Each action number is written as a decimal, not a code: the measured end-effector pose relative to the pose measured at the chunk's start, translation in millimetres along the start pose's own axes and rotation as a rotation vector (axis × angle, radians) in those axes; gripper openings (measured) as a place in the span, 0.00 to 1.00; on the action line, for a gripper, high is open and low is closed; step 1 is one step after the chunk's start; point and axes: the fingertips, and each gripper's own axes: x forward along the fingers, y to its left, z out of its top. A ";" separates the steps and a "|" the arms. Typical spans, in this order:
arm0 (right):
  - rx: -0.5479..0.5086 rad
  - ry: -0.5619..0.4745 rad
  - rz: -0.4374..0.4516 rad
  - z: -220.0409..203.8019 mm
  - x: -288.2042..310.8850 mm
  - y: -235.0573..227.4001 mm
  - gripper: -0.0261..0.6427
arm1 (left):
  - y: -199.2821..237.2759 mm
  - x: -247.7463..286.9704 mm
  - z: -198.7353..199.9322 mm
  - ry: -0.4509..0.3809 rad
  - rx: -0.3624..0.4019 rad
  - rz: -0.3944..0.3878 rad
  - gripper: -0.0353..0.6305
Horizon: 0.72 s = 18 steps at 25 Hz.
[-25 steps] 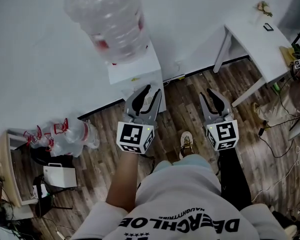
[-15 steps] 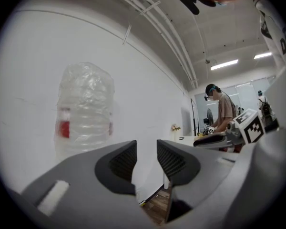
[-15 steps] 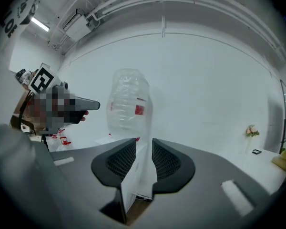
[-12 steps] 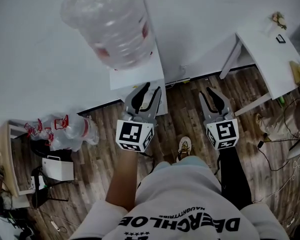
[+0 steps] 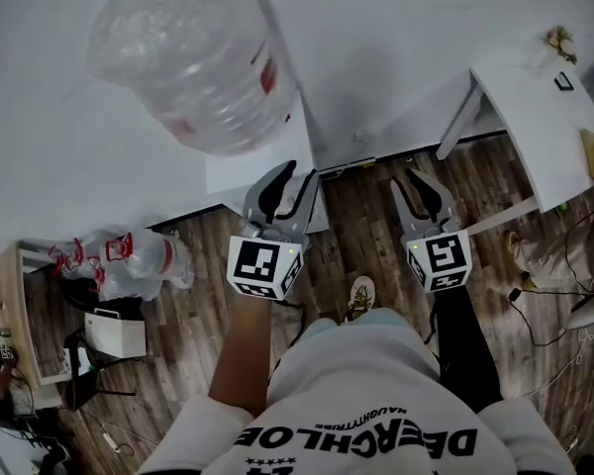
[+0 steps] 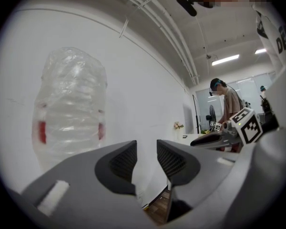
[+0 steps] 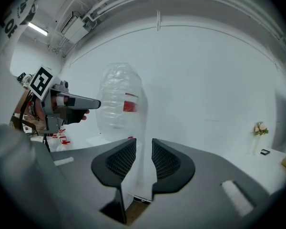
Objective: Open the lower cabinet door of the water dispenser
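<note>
Head view looks steeply down from above the person onto the left gripper (image 5: 295, 178), right gripper (image 5: 417, 182), water dispenser (image 5: 246, 171) and floor (image 5: 366, 228). Each gripper view looks level along its own jaws. Both share the dispenser's bottle (image 6: 69, 109) (image 7: 120, 99), close ahead.

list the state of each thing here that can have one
left claw, slightly open, empty
right claw, slightly open, empty
water dispenser, upright by the wall, lower cabinet door's state can't be told
water bottle, seated on the dispenser
spare water bottles, lying on the floor
</note>
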 end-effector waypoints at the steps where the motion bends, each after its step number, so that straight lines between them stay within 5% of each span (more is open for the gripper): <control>1: 0.002 0.001 0.004 -1.4 2.4 -5.0 0.17 | -2.0 5.1 0.0 0.001 0.009 -0.002 0.33; 18: 0.043 -0.002 0.086 -15.4 57.3 -44.6 0.17 | 6.5 58.4 -7.4 0.040 0.048 0.043 0.33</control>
